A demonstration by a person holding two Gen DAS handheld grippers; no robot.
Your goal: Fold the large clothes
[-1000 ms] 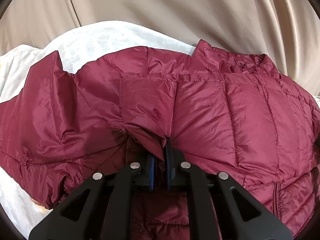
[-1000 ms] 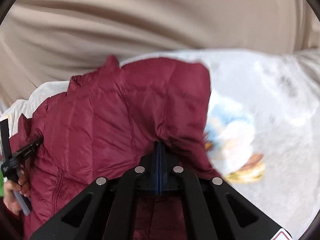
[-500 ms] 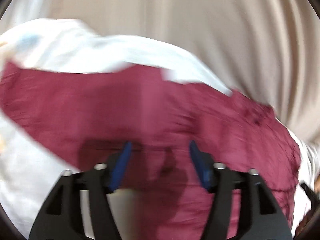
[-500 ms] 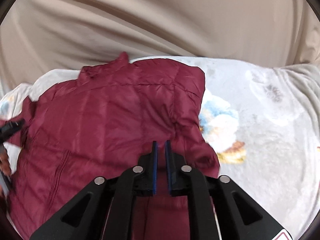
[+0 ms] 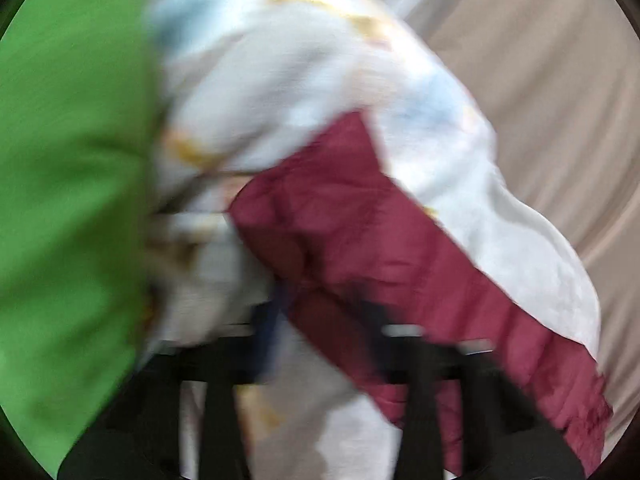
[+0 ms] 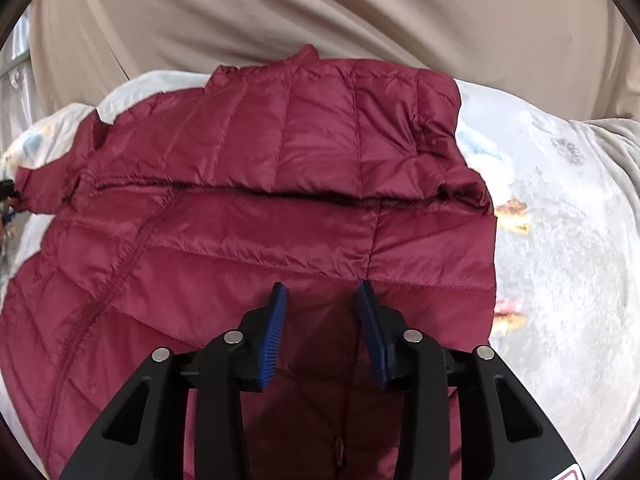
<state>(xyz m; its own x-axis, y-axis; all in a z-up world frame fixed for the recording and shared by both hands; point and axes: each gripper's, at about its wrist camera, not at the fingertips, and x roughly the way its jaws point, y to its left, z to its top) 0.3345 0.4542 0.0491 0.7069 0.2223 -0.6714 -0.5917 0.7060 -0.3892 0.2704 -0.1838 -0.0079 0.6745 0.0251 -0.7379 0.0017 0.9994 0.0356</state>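
Soft even light; left wrist view heavily motion-blurred, right sharp, both fisheye-curved at edges.

One maroon puffer jacket [image 6: 248,216] lies just ahead of and under the right gripper [image 6: 322,312]; there is no second garment. One white printed sheet [image 6: 560,240] spreads beneath it, out to that gripper's right. One beige curtain [image 6: 320,12] hangs beyond. Two grippers count in all, the left gripper [image 5: 316,320] blurred. One green mass [image 5: 68,200] fills the left gripper's left side.
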